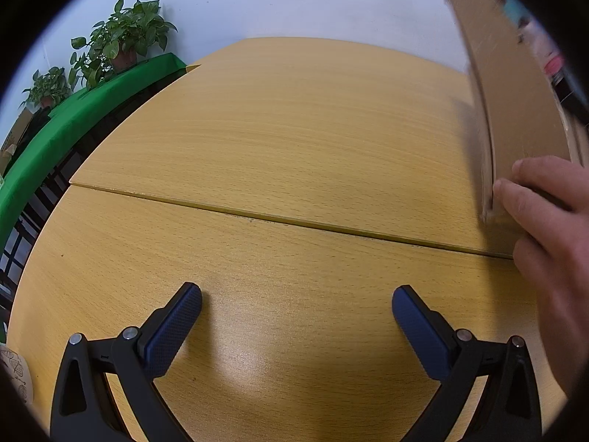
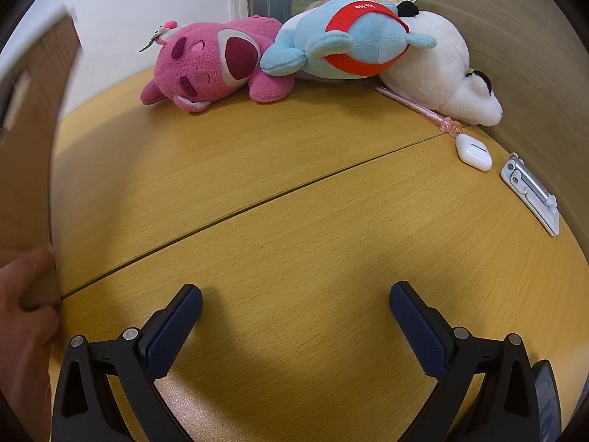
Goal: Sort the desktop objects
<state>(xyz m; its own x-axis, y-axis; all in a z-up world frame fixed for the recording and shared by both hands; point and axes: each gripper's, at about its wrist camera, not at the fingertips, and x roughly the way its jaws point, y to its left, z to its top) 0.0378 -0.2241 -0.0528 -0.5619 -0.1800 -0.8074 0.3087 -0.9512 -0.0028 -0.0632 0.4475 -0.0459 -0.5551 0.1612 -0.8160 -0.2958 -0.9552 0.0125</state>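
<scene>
Both grippers gape empty – bare hand grips cardboard box

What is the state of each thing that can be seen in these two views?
left gripper: jaws open, empty, above the table
right gripper: jaws open, empty
cardboard box: held by a bare hand, blurred
pink plush: lying on its side
blue plush: lying, leaning on the white plush
pink pen: flat, partly under the white plush
earbud case: closed
phone stand: folded flat
</scene>
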